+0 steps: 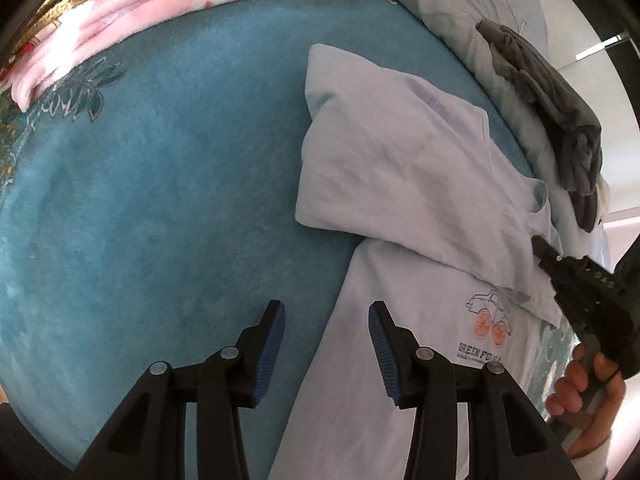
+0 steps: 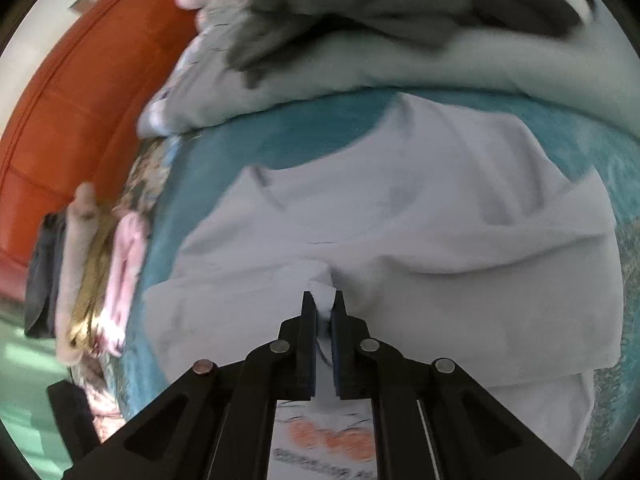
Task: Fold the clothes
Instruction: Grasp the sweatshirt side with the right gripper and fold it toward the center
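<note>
Left claw [image 1: 326,354] released above the shirt's hem side; right claw [image 2: 323,312] clenched on a pinch of the pale T-shirt [image 1: 400,168].

The shirt lies part-folded on the teal bed [image 1: 160,200]; draw the pinched cloth over evenly, keeping it taut so edges align.

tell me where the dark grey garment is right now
In the left wrist view the dark grey garment lies bunched at the upper right, on the pale folded bedding, just beyond the light blue t-shirt.
</note>
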